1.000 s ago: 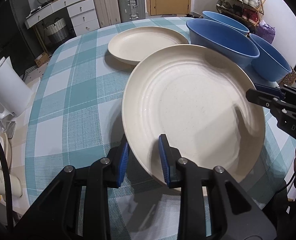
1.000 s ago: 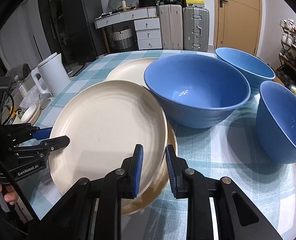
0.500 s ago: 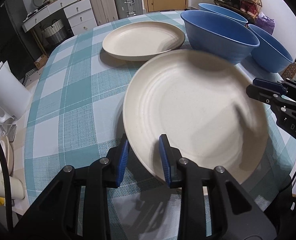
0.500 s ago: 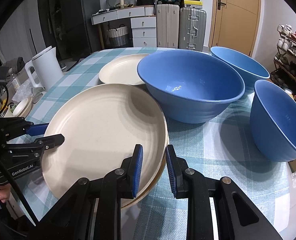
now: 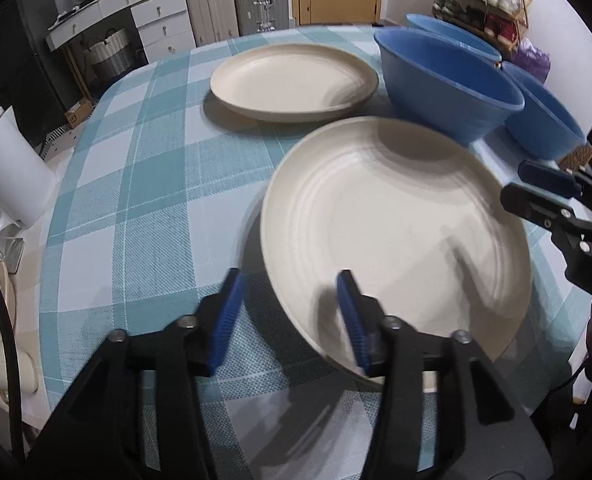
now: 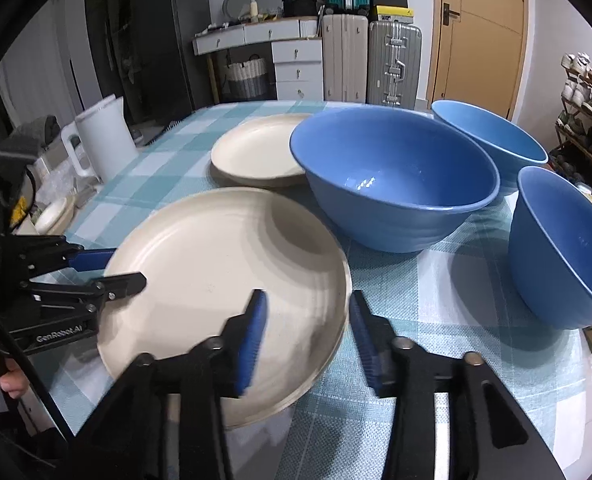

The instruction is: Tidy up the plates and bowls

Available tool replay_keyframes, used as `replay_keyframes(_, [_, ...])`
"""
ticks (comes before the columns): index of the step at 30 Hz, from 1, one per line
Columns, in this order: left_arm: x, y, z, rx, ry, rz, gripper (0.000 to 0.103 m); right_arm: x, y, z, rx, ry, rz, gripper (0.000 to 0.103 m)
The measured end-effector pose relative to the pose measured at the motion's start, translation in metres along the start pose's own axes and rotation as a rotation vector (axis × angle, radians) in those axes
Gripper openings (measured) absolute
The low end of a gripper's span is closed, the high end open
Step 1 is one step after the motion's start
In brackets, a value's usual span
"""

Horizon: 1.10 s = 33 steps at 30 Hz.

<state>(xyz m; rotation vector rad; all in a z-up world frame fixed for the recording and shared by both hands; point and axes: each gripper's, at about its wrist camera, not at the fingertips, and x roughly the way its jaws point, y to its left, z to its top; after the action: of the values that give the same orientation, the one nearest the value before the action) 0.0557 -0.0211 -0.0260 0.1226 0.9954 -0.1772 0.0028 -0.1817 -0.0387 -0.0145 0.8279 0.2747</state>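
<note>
A large cream plate (image 5: 391,224) lies on another cream plate on the checked tablecloth; it also shows in the right wrist view (image 6: 224,272). My left gripper (image 5: 292,312) is open, its jaws straddling the plate's near-left rim. My right gripper (image 6: 307,332) is open, its jaws astride the plate's right rim. A second cream plate (image 5: 294,80) (image 6: 256,152) lies farther back. Three blue bowls stand to the right: a big one (image 6: 391,176) (image 5: 447,84), a far one (image 6: 491,136) and a near one (image 6: 563,248).
A white kettle (image 6: 102,140) (image 5: 10,172) stands off the table's left edge beside small clutter. The tablecloth (image 5: 136,184) is bare on the left half. Drawers, suitcases and a door lie behind; a shoe rack (image 6: 587,92) stands at the right.
Both grippers have opened and let go of the top plate, which has dropped flat onto the plate beneath. Both grippers have pulled back a little.
</note>
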Motion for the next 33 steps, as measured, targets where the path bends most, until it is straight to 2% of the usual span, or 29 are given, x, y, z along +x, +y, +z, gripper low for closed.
replay_keyframes(2, [-0.007,0.005,0.003,-0.03,-0.04,-0.02,0.071,-0.005,-0.002,0.002,0.003,-0.019,0.005,0.052])
replay_keyframes(3, [-0.011,0.007,0.004,-0.044,-0.059,-0.028,0.076,-0.009,-0.004,0.003,0.004,-0.033,0.01,0.059])
replay_keyframes(4, [-0.015,0.01,0.005,-0.06,-0.081,-0.035,0.079,-0.012,-0.006,0.004,0.006,-0.054,0.019,0.063])
replay_keyframes(6, [-0.023,0.014,0.008,-0.091,-0.119,-0.067,0.08,-0.021,-0.009,0.006,0.013,-0.095,0.043,0.079])
replay_keyframes(9, [-0.035,0.02,0.012,-0.132,-0.165,-0.086,0.081,-0.034,-0.012,0.011,0.022,-0.154,0.075,0.089])
replay_keyframes(11, [-0.042,0.023,0.015,-0.161,-0.188,-0.078,0.091,-0.043,-0.014,0.017,0.019,-0.195,0.078,0.097])
replay_keyframes(12, [-0.044,0.025,0.017,-0.174,-0.19,-0.074,0.103,-0.047,-0.014,0.018,0.018,-0.209,0.08,0.1])
replay_keyframes(16, [-0.056,0.033,0.021,-0.213,-0.233,-0.058,0.102,-0.063,-0.017,0.031,0.03,-0.25,0.133,0.102])
replay_keyframes(22, [-0.075,0.045,0.034,-0.26,-0.248,-0.039,0.102,-0.092,-0.018,0.059,0.021,-0.298,0.178,0.102])
replay_keyframes(33, [-0.145,0.058,0.07,-0.271,-0.328,-0.038,0.102,-0.158,-0.016,0.118,0.044,-0.36,0.304,0.102])
